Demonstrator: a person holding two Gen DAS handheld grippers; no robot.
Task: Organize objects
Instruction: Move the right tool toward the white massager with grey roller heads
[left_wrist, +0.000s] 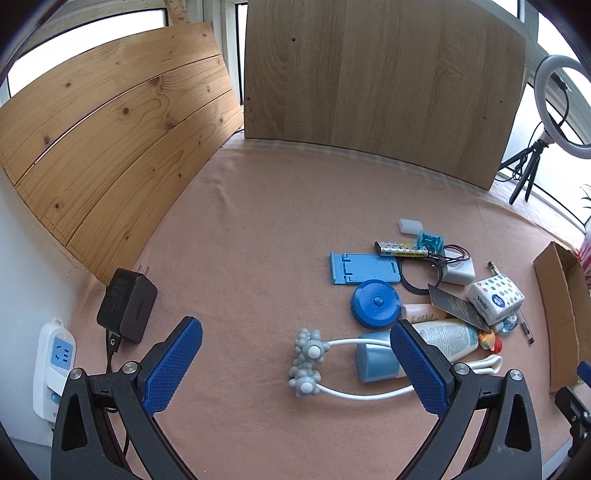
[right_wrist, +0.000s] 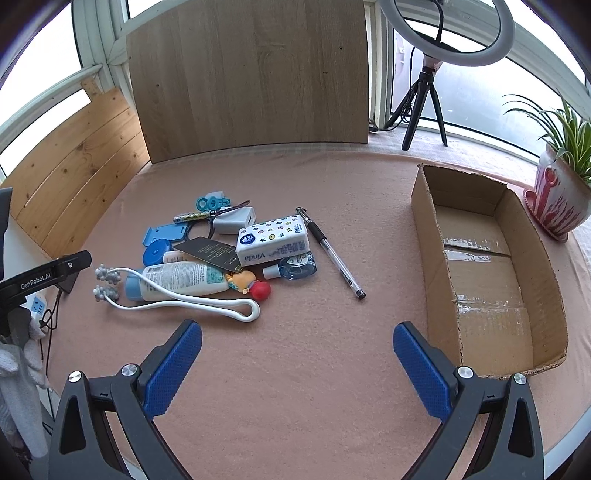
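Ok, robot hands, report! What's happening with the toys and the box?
Left gripper open, right gripper open, both empty. Pile untouched on cloth. Cardboard box empty. Nothing blocking.

Tissue pack (right_wrist: 272, 240) white, coloured dots; cloth (right_wrist: 295, 350) pink; box (right_wrist: 436, 236) brown.

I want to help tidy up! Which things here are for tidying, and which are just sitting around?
For tidying: cardboard box, pen, tissue pack, lotion tube, white massager, blue tape measure.

Just around: potted plant, ring light, power strip, black charger.
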